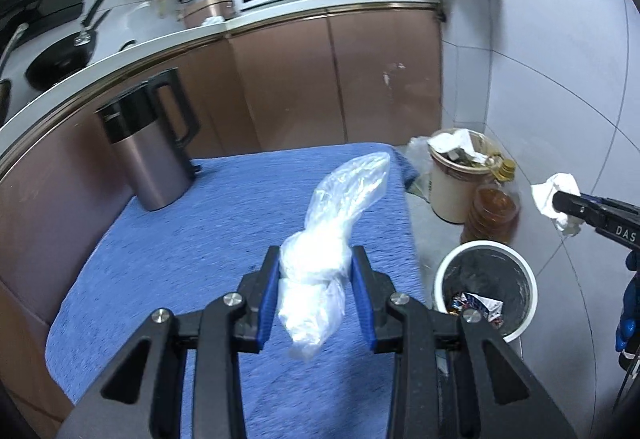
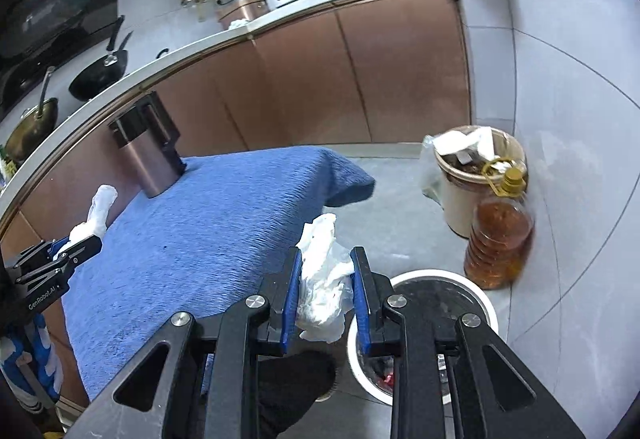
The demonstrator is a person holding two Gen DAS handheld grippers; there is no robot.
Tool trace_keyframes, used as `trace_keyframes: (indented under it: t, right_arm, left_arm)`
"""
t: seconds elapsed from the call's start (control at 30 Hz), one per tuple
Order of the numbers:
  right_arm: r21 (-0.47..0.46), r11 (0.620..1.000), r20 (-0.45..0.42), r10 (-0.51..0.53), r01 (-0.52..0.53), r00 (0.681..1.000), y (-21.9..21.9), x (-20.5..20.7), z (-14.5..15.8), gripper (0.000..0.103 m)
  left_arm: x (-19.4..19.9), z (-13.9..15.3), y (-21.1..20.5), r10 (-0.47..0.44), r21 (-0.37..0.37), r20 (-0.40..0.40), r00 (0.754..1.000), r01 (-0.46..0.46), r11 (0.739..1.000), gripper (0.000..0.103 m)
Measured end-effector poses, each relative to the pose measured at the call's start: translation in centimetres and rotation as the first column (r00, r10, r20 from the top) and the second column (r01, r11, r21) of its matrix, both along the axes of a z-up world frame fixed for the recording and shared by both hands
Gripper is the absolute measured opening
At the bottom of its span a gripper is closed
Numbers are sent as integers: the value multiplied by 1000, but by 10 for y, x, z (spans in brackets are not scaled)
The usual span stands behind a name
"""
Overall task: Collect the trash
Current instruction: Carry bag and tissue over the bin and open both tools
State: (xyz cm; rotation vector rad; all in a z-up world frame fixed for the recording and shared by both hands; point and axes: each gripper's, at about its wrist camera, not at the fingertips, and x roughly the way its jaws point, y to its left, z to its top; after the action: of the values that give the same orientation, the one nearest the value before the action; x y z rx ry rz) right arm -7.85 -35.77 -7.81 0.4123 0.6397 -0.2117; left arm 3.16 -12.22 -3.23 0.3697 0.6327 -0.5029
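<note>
Left gripper pitched downward over the blue cloth-covered table, its blue pads pinching a knotted clear plastic bag at the knot; the bag's long end sticks out ahead of the fingertips, the short end hangs back between the fingers. White-rimmed waste bin sits on the floor, below and right of this gripper. Right gripper also angled down, past the table's edge, clamping a crumpled white tissue between its pads. The bin lies just below and right of its fingertips, some wrappers visible inside. A kettle stands ahead and left on the table. Oil bottle and a full beige bin beyond the waste bin.
</note>
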Motion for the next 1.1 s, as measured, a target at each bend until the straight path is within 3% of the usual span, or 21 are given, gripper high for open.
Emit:
trace_keyframes:
  t: [0.47, 1.1]
  right_arm:
    - [33, 994, -69, -102, 104, 992, -38, -10, -35, 25]
    - [101, 975, -189, -179, 200, 966, -77, -8, -94, 28]
  left_arm:
    - [-8, -35, -99, -182, 82, -54, 982, 186, 979, 33]
    - [-10, -94, -193, -319, 164, -131, 939, 338, 927, 34]
